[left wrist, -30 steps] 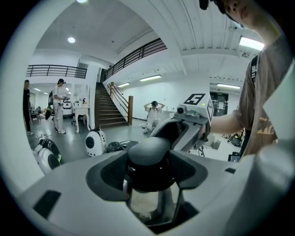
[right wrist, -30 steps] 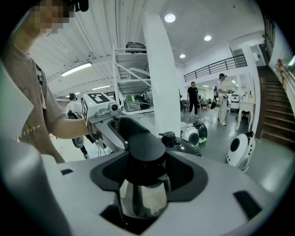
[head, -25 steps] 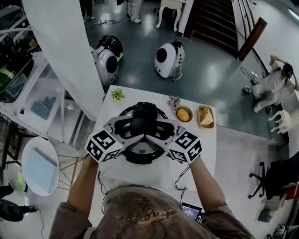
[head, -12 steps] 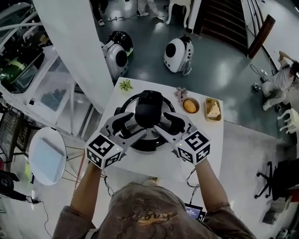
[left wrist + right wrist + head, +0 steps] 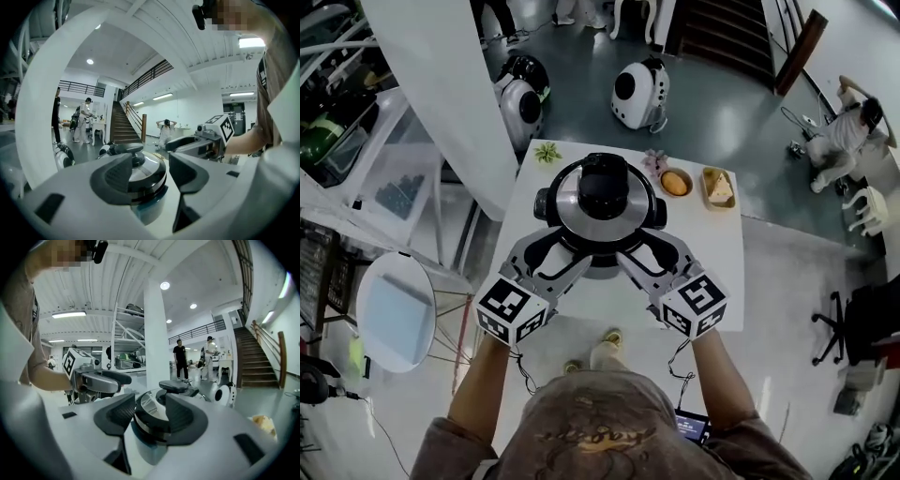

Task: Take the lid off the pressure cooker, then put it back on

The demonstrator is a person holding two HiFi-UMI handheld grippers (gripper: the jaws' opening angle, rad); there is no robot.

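Observation:
The pressure cooker stands on the white table with its steel lid and black knob on top. My left gripper and right gripper are at the cooker's near side, angled in toward each other, just short of its rim. Both are open and hold nothing; their jaws have just been closing a little. In the left gripper view the lid lies beyond my left gripper, and the right gripper shows. In the right gripper view the cooker lies beyond my right gripper.
At the table's far edge are a small green plant, a small pink object, a bowl of orange food and a tray with bread. A white pillar rises at the left. Two rounded white machines stand on the floor beyond.
A second ago both grippers were at the lid's black knob over the pot. They have since drawn back toward me, off the lid, which now rests on the cooker.

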